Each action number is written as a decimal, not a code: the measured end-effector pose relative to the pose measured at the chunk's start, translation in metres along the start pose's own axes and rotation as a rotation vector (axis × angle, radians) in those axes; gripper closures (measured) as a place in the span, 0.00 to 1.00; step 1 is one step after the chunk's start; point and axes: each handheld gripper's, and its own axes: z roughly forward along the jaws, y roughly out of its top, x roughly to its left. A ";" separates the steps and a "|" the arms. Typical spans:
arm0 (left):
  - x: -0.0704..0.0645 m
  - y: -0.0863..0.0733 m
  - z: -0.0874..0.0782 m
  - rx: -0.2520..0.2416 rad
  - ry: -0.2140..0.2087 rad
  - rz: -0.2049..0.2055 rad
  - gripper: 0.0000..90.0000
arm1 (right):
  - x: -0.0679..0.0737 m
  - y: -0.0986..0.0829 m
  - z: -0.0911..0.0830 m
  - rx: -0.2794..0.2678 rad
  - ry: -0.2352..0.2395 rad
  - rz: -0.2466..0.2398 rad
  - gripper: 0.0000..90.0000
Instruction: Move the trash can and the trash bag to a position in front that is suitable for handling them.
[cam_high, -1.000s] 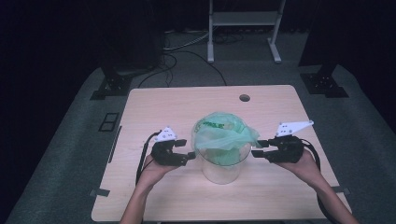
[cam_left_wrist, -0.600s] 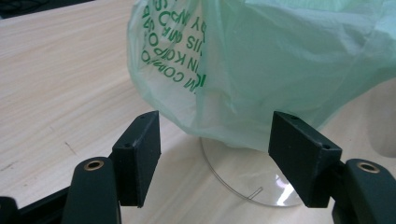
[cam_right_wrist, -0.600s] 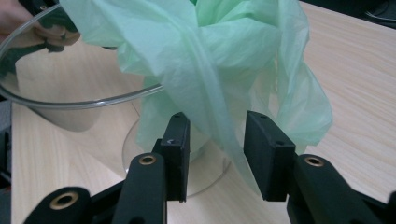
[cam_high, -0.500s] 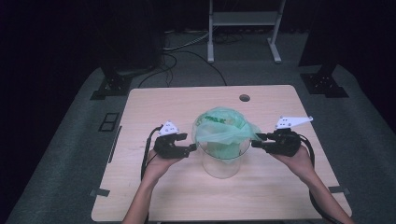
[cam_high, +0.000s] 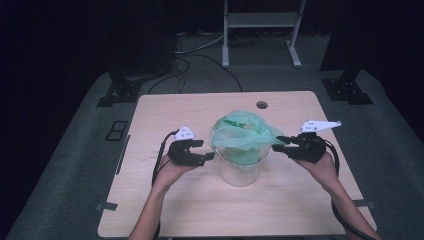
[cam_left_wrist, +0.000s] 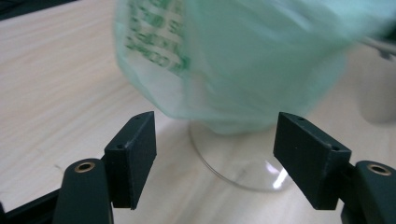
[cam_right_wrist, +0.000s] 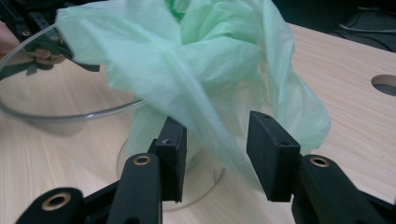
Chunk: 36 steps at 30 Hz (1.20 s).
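A clear round container (cam_high: 242, 170) stands mid-table with a pale green plastic bag (cam_high: 240, 132) bulging out of its top. My left gripper (cam_high: 206, 150) sits just left of the container, open. In the left gripper view its jaws (cam_left_wrist: 215, 154) stand wide apart before the bag (cam_left_wrist: 252, 60) and the container's base (cam_left_wrist: 243, 163), with nothing between them. My right gripper (cam_high: 279, 141) is at the bag's right side, where a corner of film stretches toward it. In the right gripper view a fold of the bag (cam_right_wrist: 201, 60) runs down between the parted jaws (cam_right_wrist: 217, 149), beside the container's rim (cam_right_wrist: 70, 116).
The wooden table (cam_high: 175, 210) has a round cable hole (cam_high: 261, 105) behind the container. A white frame (cam_high: 260, 20) and dark stand feet (cam_high: 120, 92) sit on the floor beyond the table's far edge.
Both hands have shifted a little farther up the table. The bag's right corner has stayed drawn out toward the right gripper.
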 end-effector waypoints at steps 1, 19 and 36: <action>-0.001 -0.001 -0.002 -0.006 -0.015 0.009 0.32 | 0.002 0.000 -0.002 0.001 0.000 -0.012 0.64; -0.005 0.014 -0.003 0.009 -0.014 0.160 0.95 | 0.013 0.002 -0.004 0.063 0.045 -0.072 0.98; -0.029 -0.017 -0.023 -0.042 -0.047 0.210 1.00 | 0.031 -0.020 -0.015 0.062 0.221 -0.102 1.00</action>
